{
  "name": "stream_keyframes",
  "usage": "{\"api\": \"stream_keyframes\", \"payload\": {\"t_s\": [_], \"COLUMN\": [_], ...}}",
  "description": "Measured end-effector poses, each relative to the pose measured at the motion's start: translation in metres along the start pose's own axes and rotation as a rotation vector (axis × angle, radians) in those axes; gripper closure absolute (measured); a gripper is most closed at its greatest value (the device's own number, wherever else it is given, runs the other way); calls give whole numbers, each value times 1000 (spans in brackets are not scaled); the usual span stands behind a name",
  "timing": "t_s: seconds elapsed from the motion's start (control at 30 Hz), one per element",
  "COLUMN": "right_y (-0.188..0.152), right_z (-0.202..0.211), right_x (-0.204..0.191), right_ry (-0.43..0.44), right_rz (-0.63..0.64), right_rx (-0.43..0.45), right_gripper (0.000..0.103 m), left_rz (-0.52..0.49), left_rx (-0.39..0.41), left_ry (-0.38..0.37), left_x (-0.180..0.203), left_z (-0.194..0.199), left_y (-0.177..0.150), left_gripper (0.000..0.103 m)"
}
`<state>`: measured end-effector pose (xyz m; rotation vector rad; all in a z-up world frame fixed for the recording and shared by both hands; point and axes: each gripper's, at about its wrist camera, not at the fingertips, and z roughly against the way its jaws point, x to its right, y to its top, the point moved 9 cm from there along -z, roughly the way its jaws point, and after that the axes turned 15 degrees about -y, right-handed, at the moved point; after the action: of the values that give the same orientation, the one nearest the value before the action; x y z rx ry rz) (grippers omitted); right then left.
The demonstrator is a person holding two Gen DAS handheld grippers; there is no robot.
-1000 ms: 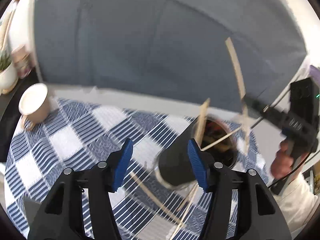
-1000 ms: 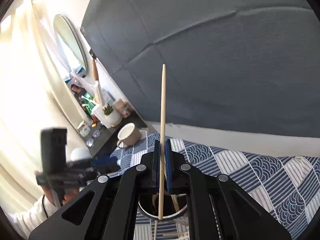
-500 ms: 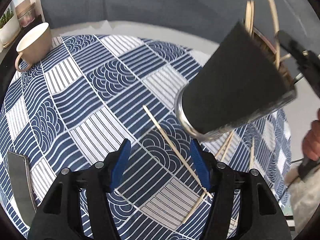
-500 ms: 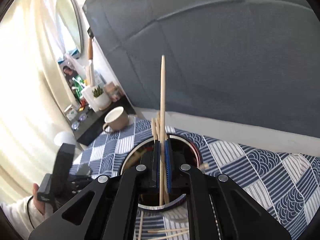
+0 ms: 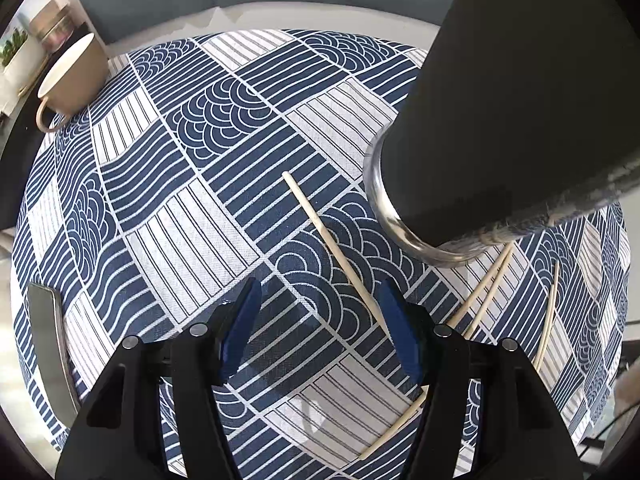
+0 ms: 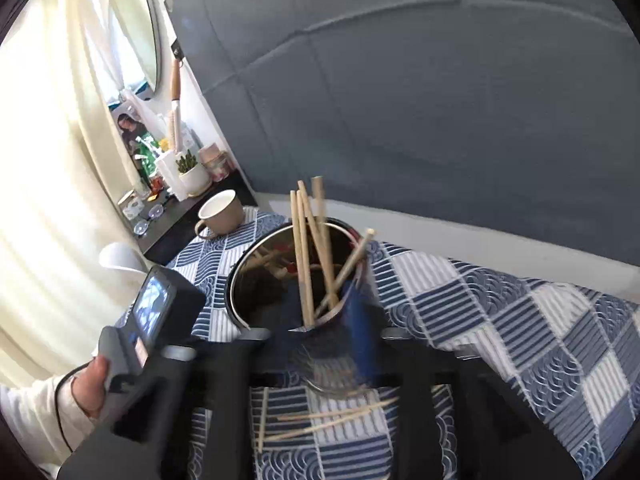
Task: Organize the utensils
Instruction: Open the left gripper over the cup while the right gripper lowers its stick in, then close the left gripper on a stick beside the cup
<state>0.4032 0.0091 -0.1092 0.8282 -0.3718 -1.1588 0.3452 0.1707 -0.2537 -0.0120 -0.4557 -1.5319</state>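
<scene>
Bamboo chopsticks, two groups. Several stand tilted in the black utensil cup (image 6: 280, 280), tips fanned above its metal rim; the rest lie loose on the blue-and-white patterned cloth (image 5: 192, 184) that covers the desk.

Left hand-held gripper (image 5: 320, 328): blue pads well apart, nothing between them, hovering just over the cloth. One loose chopstick (image 5: 332, 248) runs diagonally from mid-cloth toward the right pad, and its near end is hidden behind that pad. Two more chopsticks (image 5: 484, 288) lie side by side to the right, partly under the cup's base edge in this view. Another single stick (image 5: 546, 316) lies further right, and one (image 5: 394, 428) lies near the bottom, partly behind the gripper body.

Cup in left view (image 5: 508, 120): fills the upper right, dark wall, shiny metal base ring, standing on the cloth.

Right hand-held gripper (image 6: 320, 320): motion-blurred, close against the cup's near rim. Fingers look spread, with one blue pad at the rim, but blur is too heavy to tell its state for sure.

Beige mug (image 6: 220, 212) sits at the cloth's far left corner, well apart from the cup. Person's left hand (image 6: 94, 384) grips the left unit's handle.
</scene>
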Motion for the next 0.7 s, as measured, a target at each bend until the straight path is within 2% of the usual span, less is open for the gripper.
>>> {"api": "stream_keyframes", "payload": {"t_s": [0.07,0.13,0.17,0.23,0.37,0.4,0.47,0.53,0.57,0.6,0.67,0.7], "right_y": [-6,-15,-25,-44,-109,-120,-148,-165,-175,-180,-189,-193], "right_z": [17,25,27,24,3,1,-2,-5,-7,-8,-8,-9], "right_x": [11,25,39,61,119,127,145,152,156,159,160,159], "right_ry": [-28,-50,-96,-183,-373,-398,-438,-452,-467,-474,-482,-472], "right_rz": [-7,-29,-41,-51,-121,-129,-156,-165,-162,-160,-145,-137], "right_rx": [28,14,0,-32,-223,-250,-313,-359,-386,-397,-408,-416], "right_gripper": [44,29,18,17,19,27,36,49,59,72,88,98], "left_rz": [18,37,43,54,62,71,104,114,113,113,126,130], "left_rx": [-10,-23,-29,-31,-52,-43,-43,-44,-43,-42,-48,-51], "left_ry": [30,46,52,61,125,126,89,79,77,74,44,33], "left_x": [-4,-8,-9,-9,-11,-10,-8,-8,-8,-9,-8,-9], "left_z": [-4,-6,-10,-12,-20,-19,-19,-17,-16,-14,-13,-12], "left_y": [1,1,1,2,3,4,4,5,4,4,3,2], "left_gripper": [41,41,41,41,41,48,56,60,68,83,96,98]}}
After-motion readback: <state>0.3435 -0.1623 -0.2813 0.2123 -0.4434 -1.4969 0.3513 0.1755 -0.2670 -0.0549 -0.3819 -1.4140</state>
